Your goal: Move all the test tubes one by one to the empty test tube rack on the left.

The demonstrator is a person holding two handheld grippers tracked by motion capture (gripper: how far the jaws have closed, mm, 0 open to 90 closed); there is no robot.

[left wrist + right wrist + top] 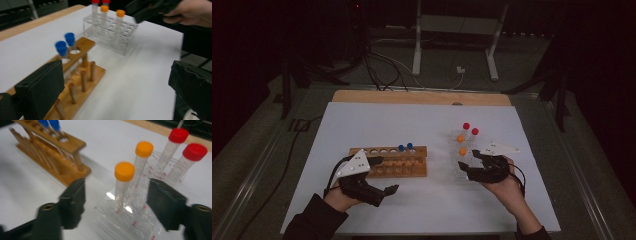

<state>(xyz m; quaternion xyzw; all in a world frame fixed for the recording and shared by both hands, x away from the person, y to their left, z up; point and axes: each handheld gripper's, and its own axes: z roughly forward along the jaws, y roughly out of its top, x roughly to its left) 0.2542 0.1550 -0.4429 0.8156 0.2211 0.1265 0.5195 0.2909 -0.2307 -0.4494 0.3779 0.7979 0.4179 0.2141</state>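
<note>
The clear rack (135, 220) serves as the landmark: it stands on the white counter (412, 210), well to the right of the wooden rack (404, 165), where two blue-capped tubes (65, 45) are seated. Four tubes are held upright in the clear rack, two with red caps at its far end and two with orange caps nearer the person. The nearer orange-capped tube (124, 183) is framed by the right gripper (116, 200), just ahead of its jaws, which are parted on either side and not seen pressing on it; the tube's long axis is vertical, across the line of approach. The right gripper (472, 167) is seen at the rack's near end. The left gripper (384, 190) is released and empty, in front of the wooden rack, so the right hand is judged the nearer one.
</note>
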